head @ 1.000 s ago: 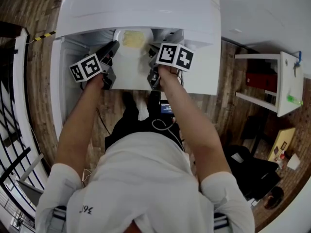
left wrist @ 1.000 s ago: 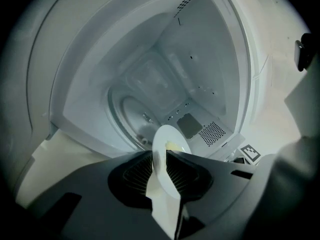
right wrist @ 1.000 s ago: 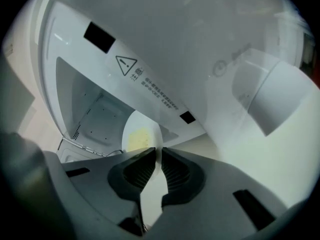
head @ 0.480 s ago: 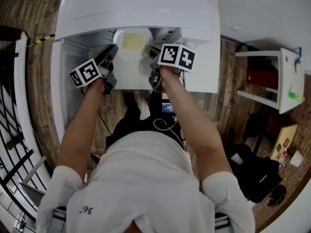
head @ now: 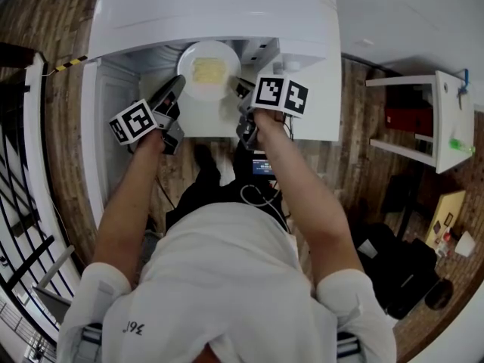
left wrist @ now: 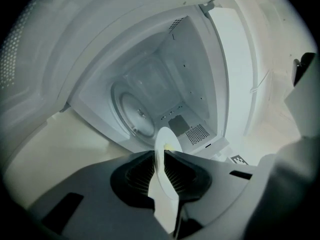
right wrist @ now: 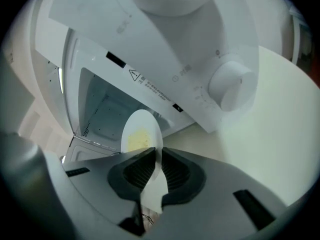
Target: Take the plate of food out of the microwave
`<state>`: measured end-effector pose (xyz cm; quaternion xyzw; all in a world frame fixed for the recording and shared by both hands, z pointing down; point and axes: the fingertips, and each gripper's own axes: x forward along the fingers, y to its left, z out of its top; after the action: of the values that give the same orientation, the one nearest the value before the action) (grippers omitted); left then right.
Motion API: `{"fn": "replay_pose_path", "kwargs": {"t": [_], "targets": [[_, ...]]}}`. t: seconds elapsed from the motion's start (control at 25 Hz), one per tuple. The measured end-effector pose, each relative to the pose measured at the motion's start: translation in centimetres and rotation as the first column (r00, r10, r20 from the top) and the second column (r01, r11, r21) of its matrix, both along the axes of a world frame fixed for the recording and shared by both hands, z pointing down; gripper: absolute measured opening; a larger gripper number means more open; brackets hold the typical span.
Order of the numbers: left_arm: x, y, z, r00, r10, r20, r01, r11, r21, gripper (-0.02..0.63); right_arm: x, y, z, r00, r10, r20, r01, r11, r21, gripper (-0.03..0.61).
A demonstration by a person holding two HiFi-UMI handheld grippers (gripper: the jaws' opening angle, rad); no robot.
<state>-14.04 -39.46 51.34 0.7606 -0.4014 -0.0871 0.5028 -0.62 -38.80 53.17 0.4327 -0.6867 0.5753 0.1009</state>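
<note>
So I was standing right there and the person had a gripper in each hand, both clamped on the same white plate. The left gripper had its fingers clenched on the plate's left rim, and the right gripper had its fingers pinched on the right rim, so the plate hung between the two, held from opposite sides. In the left gripper view the plate showed edge-on, squeezed thin between the dark ribbed pads. The right gripper view showed the same grip, with the patch of yellow food lying in the middle of the plate. The plate sat right at the mouth of the white microwave, roughly level. It was held in the air over the back edge of the bare strip of white bench in front of the oven. The microwave's door was swung out wide on the left, past the front edge of the bench. Looking along the left gripper you could see into the lit cavity, with the round glass turntable back there behind the plate and well apart from it. The big white dial on the front panel was off to the right of the opening. The floor around it all was wood planks.
</note>
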Motion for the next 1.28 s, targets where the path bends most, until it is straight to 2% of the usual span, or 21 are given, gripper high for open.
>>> {"fn": "replay_pose_path", "kwargs": {"t": [1.28], "targets": [[6.4,8.5,-1.0,0.994,0.098,-0.057,-0.101,0.993,-0.060,0.064,6.4,8.9,-0.6,0.999,0.038,-0.001,-0.038,0.999,-0.035,0.043]]}}
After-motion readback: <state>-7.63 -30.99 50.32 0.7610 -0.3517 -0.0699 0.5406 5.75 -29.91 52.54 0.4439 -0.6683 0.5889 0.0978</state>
